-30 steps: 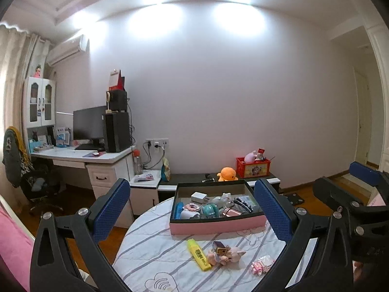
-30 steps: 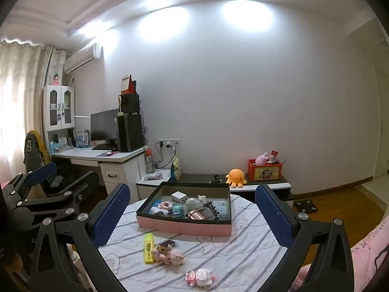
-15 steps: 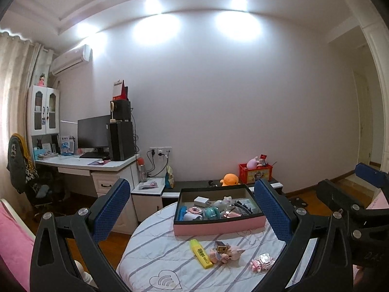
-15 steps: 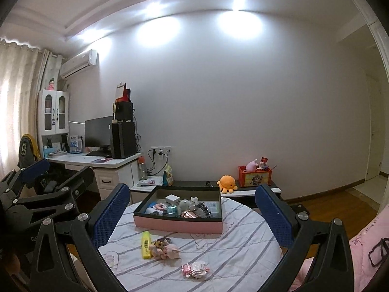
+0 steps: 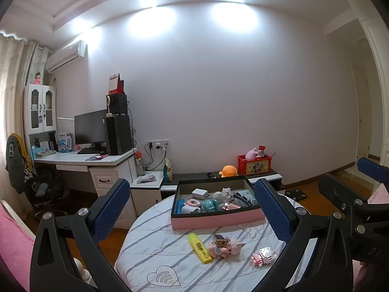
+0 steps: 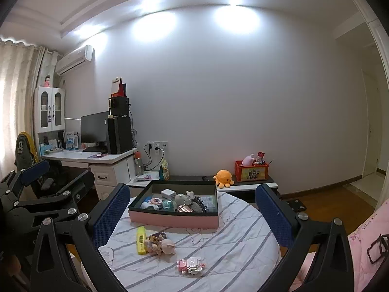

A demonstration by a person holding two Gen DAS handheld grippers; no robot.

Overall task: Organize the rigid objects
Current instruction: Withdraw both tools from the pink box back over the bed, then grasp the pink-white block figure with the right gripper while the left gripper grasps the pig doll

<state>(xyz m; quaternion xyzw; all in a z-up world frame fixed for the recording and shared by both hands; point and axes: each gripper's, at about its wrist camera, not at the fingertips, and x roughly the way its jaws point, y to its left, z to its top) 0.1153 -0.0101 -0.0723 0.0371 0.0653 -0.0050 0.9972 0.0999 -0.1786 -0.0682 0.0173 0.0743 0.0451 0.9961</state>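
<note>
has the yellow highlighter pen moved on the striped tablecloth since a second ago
No. The yellow highlighter pen lies just left of the pink pig toy, before the pink-sided box, as earlier.

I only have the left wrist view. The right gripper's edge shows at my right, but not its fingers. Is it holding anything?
Observer: No. The right gripper is wide open and empty.
Operator: Which loose item lies nearest it?
Observer: The pink brick toy, lying alone, nearer than the yellow highlighter.
Operator: Anything off to its right?
Observer: Dark-framed glasses lying on pink fabric.
</note>
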